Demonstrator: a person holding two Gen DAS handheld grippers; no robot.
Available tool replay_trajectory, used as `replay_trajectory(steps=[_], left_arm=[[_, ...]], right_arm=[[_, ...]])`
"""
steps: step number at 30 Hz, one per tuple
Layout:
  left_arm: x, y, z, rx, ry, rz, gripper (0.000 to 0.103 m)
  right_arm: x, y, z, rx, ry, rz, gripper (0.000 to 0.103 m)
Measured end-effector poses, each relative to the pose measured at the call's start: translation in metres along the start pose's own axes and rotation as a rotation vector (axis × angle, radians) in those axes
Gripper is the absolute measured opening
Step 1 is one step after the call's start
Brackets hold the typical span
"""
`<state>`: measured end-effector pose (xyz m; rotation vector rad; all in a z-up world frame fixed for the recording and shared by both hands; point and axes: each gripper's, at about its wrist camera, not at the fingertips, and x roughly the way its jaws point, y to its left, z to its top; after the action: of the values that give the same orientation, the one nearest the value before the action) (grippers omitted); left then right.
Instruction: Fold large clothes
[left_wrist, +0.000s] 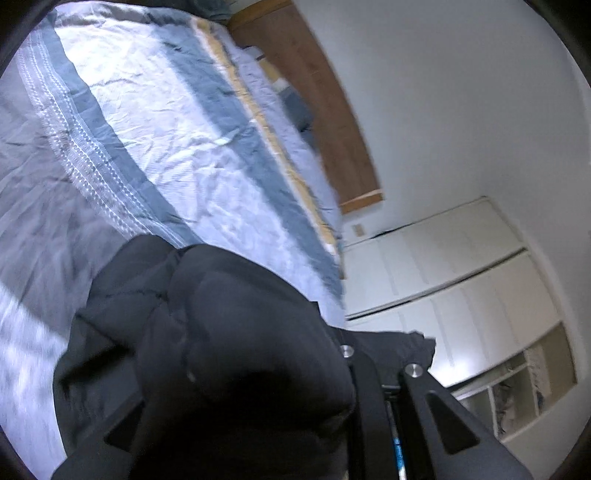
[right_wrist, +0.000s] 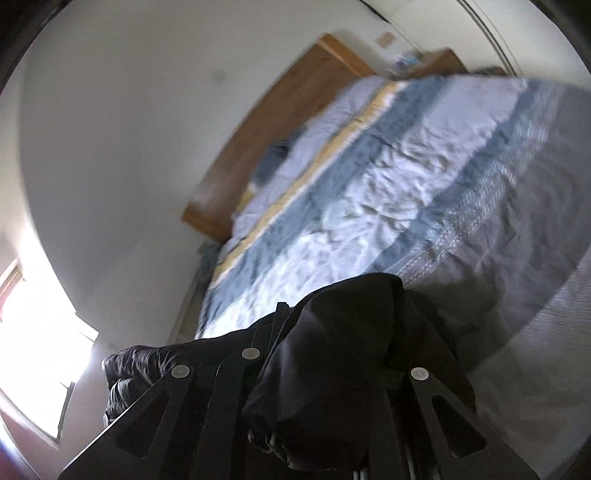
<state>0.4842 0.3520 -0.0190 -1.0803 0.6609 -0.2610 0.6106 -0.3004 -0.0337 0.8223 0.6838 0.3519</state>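
Observation:
A large black garment hangs bunched over my left gripper, which is shut on it and holds it above the bed. In the right wrist view the same black garment drapes between the fingers of my right gripper, which is shut on it. Its quilted black part hangs to the left. The fingertips of both grippers are mostly hidden under the cloth.
A bed with a striped blue, white and grey cover lies below and ahead, also in the right wrist view. A wooden headboard stands against a white wall. White closet doors and shelves are to the right. A bright window is at left.

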Motion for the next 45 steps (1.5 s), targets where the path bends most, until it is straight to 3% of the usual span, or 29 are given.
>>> replay_trajectory(steps=[5,10,14,15,17,19,20,23,27,30,36,39,45], left_arm=[[0.071,0.049,0.024,-0.029,0.051,0.112,0.017],[0.113,0.087,0.029,-0.077,0.098,0.086,0.018],[0.119,0.095,0.032,-0.099,0.108,0.065,0.023],[0.117,0.094,0.033,-0.102,0.106,0.054,0.025],[0.108,0.09,0.035,-0.126,0.095,0.022,0.037],[0.098,0.083,0.04,-0.148,0.084,0.002,0.046],[0.093,0.078,0.043,-0.15,0.076,0.001,0.053],[0.074,0.062,0.05,-0.16,0.042,-0.015,0.058],[0.044,0.045,0.056,-0.161,-0.014,-0.012,0.06],[0.018,0.027,0.055,-0.122,-0.051,0.027,0.06],[0.011,-0.032,0.021,0.14,-0.02,0.271,0.06],[0.034,-0.059,-0.009,0.278,0.03,0.366,0.06],[0.114,-0.09,-0.061,0.473,0.16,0.417,0.06]], right_arm=[[0.064,-0.029,0.012,0.037,0.03,-0.119,0.012],[0.105,-0.052,0.009,0.056,0.078,-0.169,0.012],[0.112,-0.06,0.008,0.073,0.095,-0.153,0.018],[0.11,-0.06,0.008,0.078,0.096,-0.138,0.023],[0.104,-0.058,0.01,0.082,0.086,-0.105,0.044],[0.096,-0.054,0.013,0.077,0.067,-0.077,0.071],[0.092,-0.051,0.015,0.074,0.055,-0.074,0.074],[0.077,-0.043,0.025,0.052,0.026,-0.08,0.086],[0.05,-0.033,0.038,0.023,-0.017,-0.104,0.088],[0.029,-0.013,0.041,-0.048,-0.023,-0.116,0.088],[0.017,0.044,0.012,-0.238,0.022,-0.103,0.088],[0.03,0.075,-0.013,-0.343,0.071,-0.114,0.088],[0.082,0.126,-0.071,-0.528,0.177,-0.124,0.088]])
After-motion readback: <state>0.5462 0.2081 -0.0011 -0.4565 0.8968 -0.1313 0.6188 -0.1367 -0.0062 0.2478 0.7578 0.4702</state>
